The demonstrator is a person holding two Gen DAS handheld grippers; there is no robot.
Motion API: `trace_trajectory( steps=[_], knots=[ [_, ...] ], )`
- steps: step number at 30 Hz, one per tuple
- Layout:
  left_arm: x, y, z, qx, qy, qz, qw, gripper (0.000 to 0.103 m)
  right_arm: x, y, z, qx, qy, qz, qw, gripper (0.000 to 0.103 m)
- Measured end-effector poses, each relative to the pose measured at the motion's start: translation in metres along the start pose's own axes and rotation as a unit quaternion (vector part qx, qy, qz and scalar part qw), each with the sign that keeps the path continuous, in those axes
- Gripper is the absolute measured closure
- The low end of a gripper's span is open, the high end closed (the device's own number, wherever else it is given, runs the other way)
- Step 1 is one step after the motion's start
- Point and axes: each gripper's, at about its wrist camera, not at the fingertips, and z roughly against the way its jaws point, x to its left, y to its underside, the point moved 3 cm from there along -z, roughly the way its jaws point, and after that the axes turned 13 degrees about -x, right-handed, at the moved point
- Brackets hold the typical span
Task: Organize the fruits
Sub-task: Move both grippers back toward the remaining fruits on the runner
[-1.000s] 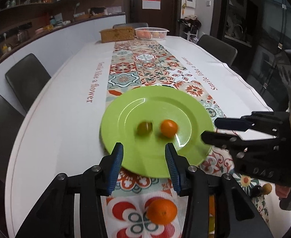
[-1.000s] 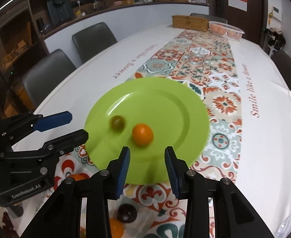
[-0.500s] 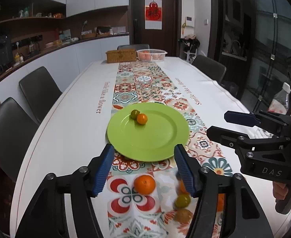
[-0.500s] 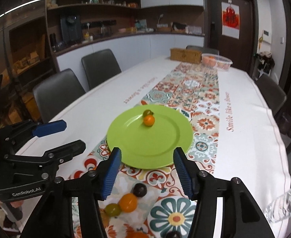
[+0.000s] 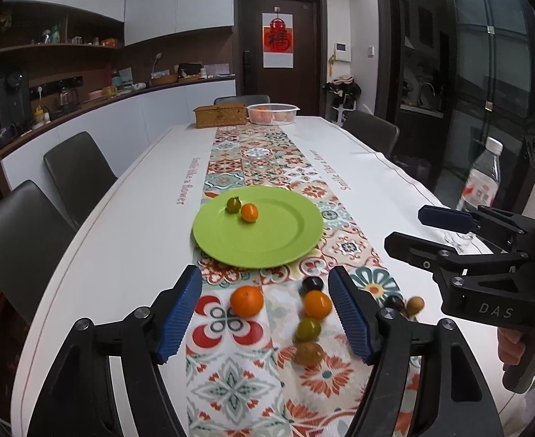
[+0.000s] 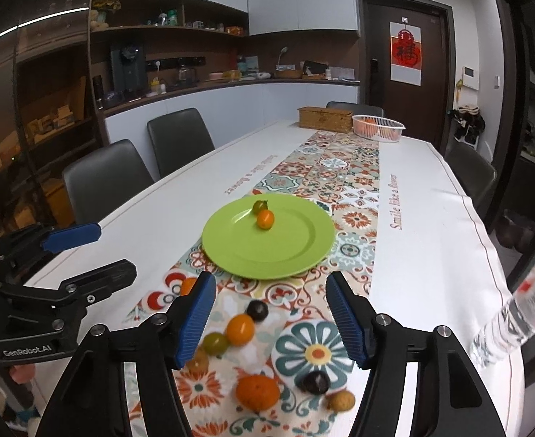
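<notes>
Both grippers hang empty, jaws opening, left gripper (image 5: 264, 313) and right gripper (image 6: 271, 318) low in frame over the loose fruit on the patterned runner (image 5: 253, 156). Two small fruits sit touching on the green plate (image 5: 289, 240) at centre. The risk: the orange tomato (image 6: 240, 329), olive one (image 6: 216, 342) and dark one (image 6: 257, 310) lie close together, so a careless pinch could nudge neighbours rolling.

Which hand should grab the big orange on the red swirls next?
Left. The big orange lies straight ahead between the left gripper's opening jaws, untouched. For the right gripper, jaws also opening, it sits off to the side, half hidden behind a finger.
</notes>
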Motion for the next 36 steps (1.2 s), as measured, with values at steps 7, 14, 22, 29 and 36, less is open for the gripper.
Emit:
trace_trajectory(
  steps=[7, 14, 22, 29, 36],
  knots=[
    [-0.009, 0.02, 0.005, 0.007, 0.015, -0.002, 0.9999, 0.032, 0.004, 0.023, 0.011, 0.014, -0.006, 0.004, 1.0, 0.039],
    [-0.016, 0.038, 0.01, 0.005, 0.022, -0.016, 0.9996, 0.032, 0.009, 0.044, 0.015, 0.031, -0.007, 0.011, 0.999, 0.039],
    [-0.025, 0.056, 0.004, 0.017, 0.031, -0.032, 0.9988, 0.032, 0.011, 0.064, 0.018, 0.051, -0.012, 0.009, 0.999, 0.039],
    [-0.029, 0.074, -0.01, 0.044, 0.039, -0.036, 0.9976, 0.032, 0.008, 0.082, 0.013, 0.072, -0.007, 0.009, 0.997, 0.039],
    [-0.03, 0.09, -0.028, 0.071, 0.051, -0.031, 0.9956, 0.037, 0.008, 0.102, 0.0, 0.105, -0.02, -0.003, 0.994, 0.04]
  ],
)
